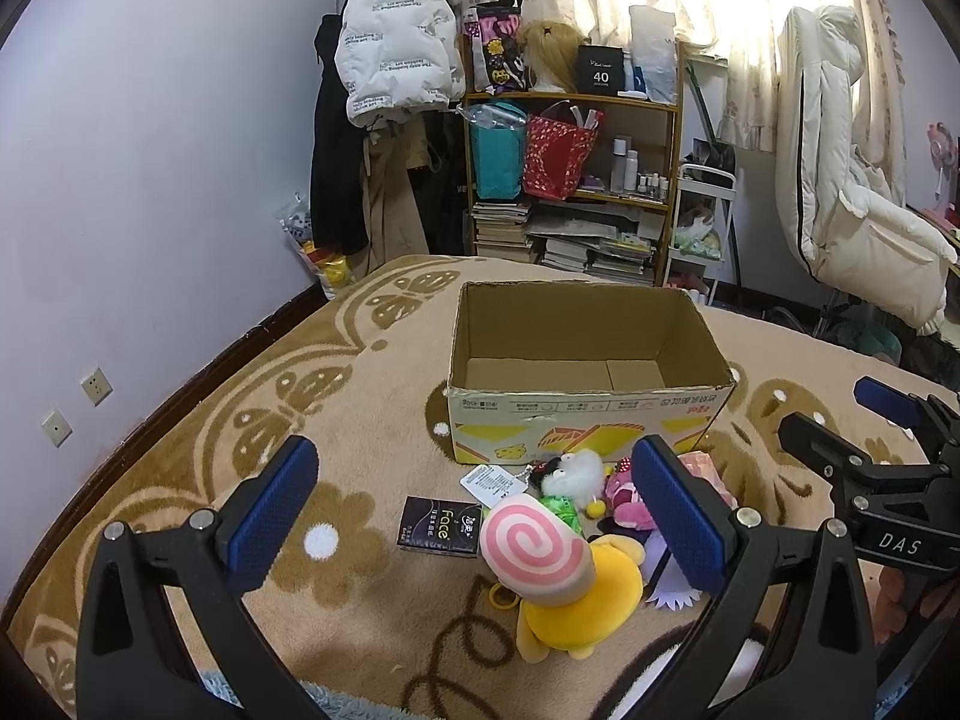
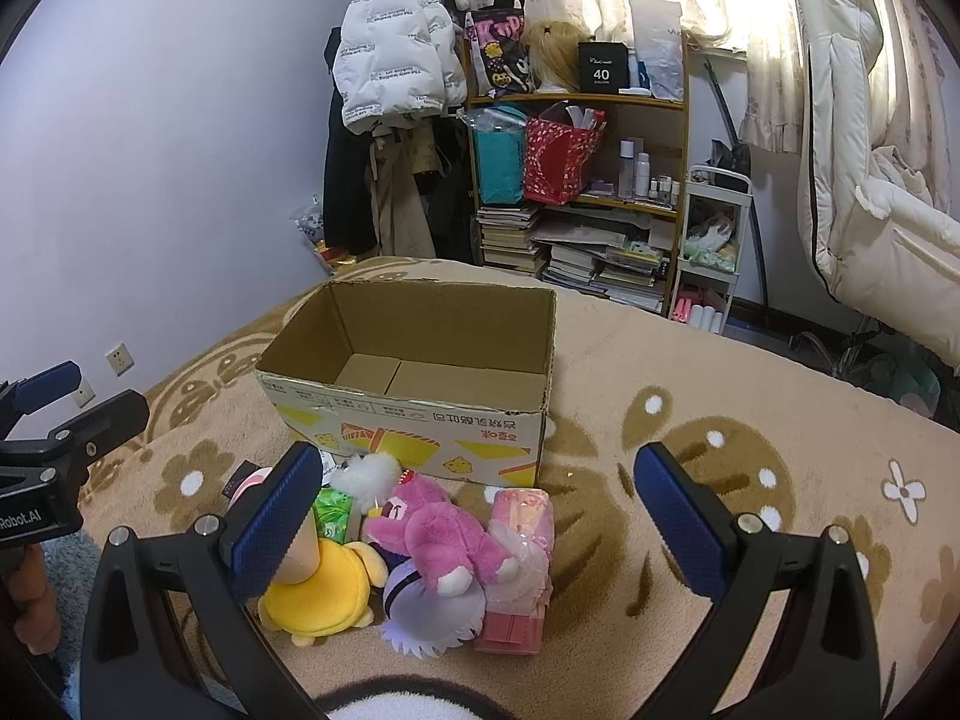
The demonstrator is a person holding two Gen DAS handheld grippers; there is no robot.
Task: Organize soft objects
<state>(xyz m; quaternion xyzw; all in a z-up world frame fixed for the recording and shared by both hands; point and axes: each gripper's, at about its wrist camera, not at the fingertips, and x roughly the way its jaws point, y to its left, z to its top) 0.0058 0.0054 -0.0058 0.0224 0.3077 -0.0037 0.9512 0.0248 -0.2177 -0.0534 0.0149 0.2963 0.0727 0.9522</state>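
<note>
Plush toys (image 2: pixel 420 546) lie heaped on the blanket (image 2: pixel 720 372), touching the near wall of the empty box (image 2: pixel 420 420). Your left gripper (image 1: pixel 474 516) and right gripper (image 2: pixel 480 528) hover above, jaws apart, holding nothing. The toys look light and squashy: pinch each by its body.

Blanket (image 2: pixel 690 360): tan with brown flower and swirl motifs, white dots; cardboard box (image 1: pixel 591 420): plain brown inside, white front with yellow shapes and red print. Toys: yellow plush (image 1: pixel 579 606) with pink/white spiral head, magenta plush (image 2: pixel 432 531) with white paws, white fluffy plush (image 1: pixel 579 471) over green, pink pack (image 2: pixel 519 564), black packet (image 1: pixel 441 525) with white lettering. Both grippers: black frames, blue textured pads (image 2: pixel 276 516).
</note>
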